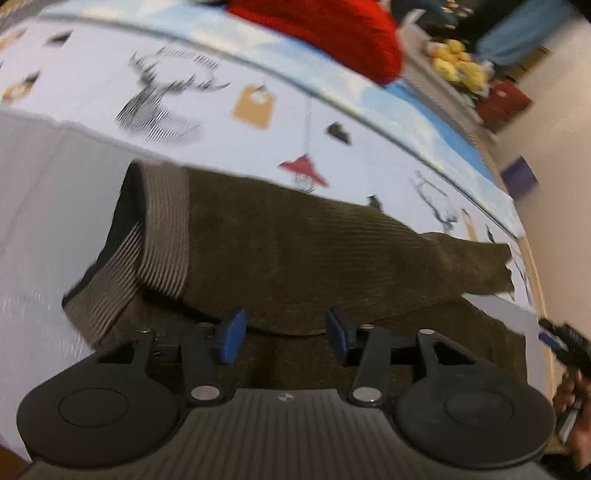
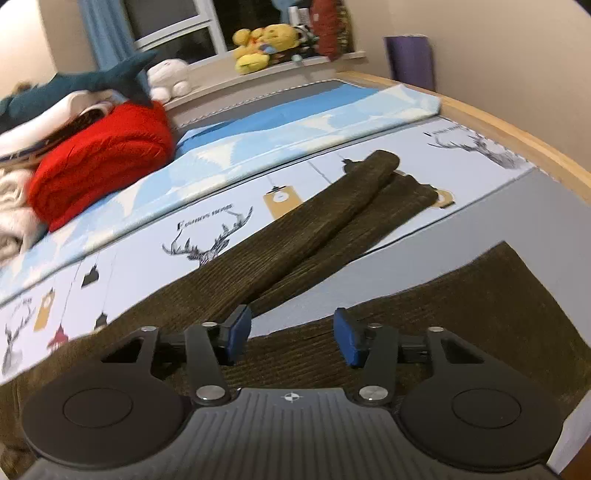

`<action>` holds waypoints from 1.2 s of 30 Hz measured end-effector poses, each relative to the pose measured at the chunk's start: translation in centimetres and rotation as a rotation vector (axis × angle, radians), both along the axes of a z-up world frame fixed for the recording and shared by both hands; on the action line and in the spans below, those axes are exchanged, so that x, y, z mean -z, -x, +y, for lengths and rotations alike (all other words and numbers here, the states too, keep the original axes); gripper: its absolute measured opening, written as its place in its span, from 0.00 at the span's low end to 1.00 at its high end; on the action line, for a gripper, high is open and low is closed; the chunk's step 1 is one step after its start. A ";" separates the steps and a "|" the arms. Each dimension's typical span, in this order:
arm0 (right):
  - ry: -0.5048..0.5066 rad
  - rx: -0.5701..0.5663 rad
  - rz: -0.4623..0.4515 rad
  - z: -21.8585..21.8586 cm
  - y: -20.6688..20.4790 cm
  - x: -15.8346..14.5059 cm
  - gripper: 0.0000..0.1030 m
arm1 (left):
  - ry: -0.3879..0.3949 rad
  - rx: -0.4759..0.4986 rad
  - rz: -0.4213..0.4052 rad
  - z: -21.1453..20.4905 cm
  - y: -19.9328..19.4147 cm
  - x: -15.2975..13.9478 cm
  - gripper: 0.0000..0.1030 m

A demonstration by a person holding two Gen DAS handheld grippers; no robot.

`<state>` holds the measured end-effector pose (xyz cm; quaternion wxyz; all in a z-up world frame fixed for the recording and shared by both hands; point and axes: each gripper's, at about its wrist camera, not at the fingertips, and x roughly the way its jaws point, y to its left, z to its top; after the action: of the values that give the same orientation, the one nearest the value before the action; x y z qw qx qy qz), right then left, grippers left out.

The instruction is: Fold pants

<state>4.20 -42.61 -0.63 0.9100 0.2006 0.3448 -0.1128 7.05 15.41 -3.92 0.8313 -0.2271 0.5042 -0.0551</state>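
Two open claws over brown corduroy pants on a bed

Two views, left wrist first. The left claw [image 1: 282,334] is released at the lower centre, its blue pads [image 1: 232,338] wide apart and holding nothing, just above the pants [image 1: 295,251]. Their ribbed waistband [image 1: 162,232] sits centre-left, with a fold of fabric across mid-frame. The printed bedsheet [image 1: 240,147] fills the upper half; a red knit [image 1: 332,33] lies at the top.

In the right wrist view, the right claw [image 2: 291,336] is likewise released and empty at the lower centre. Both pant legs [image 2: 332,221] stretch toward the upper right over the sheet [image 2: 147,236]. The red knit [image 2: 103,162] sits upper left, and plush toys [image 2: 266,40] line the windowsill at the top.
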 end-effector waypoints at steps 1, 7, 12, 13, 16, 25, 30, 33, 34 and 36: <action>-0.023 0.012 -0.002 -0.2 0.0 0.1 0.42 | 0.008 -0.012 0.021 0.1 -0.5 0.4 0.61; -0.119 0.059 -0.034 -1.5 -0.5 0.4 0.38 | 0.052 -0.143 0.201 1.5 -2.8 4.3 0.69; -0.231 0.106 -0.061 -3.8 -2.1 1.3 0.40 | 0.087 -0.256 0.203 3.0 -4.1 5.0 0.69; -0.266 0.126 -0.062 -4.4 -2.7 1.7 0.41 | 0.090 -0.267 0.199 3.2 -4.3 5.0 0.69; -0.351 0.168 -0.086 -5.8 -4.5 3.1 0.41 | 0.060 -0.280 0.182 3.4 -4.6 4.7 0.42; -0.423 0.239 -0.059 -8.9 -11.8 7.8 0.41 | -0.054 -0.292 0.050 3.3 -5.1 1.8 0.11; -0.445 0.263 -0.051 -10.4 -14.7 10.5 0.42 | 0.006 -0.305 0.106 3.6 -5.8 2.5 0.30; -0.445 0.266 -0.027 -10.8 -16.6 12.1 0.42 | 0.010 -0.305 0.137 3.5 -6.4 3.3 0.36; -0.441 0.268 -0.020 -10.9 -17.1 12.7 0.42 | 0.010 -0.310 0.143 3.6 -6.4 3.4 0.36; -0.441 0.272 -0.029 -11.1 -17.9 13.5 0.41 | 0.003 -0.315 0.150 3.6 -6.6 3.6 0.35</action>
<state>22.05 -53.73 -14.16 0.8256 0.4404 0.3178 -0.1532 13.63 19.01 -7.50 0.7895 -0.3081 0.5228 0.0920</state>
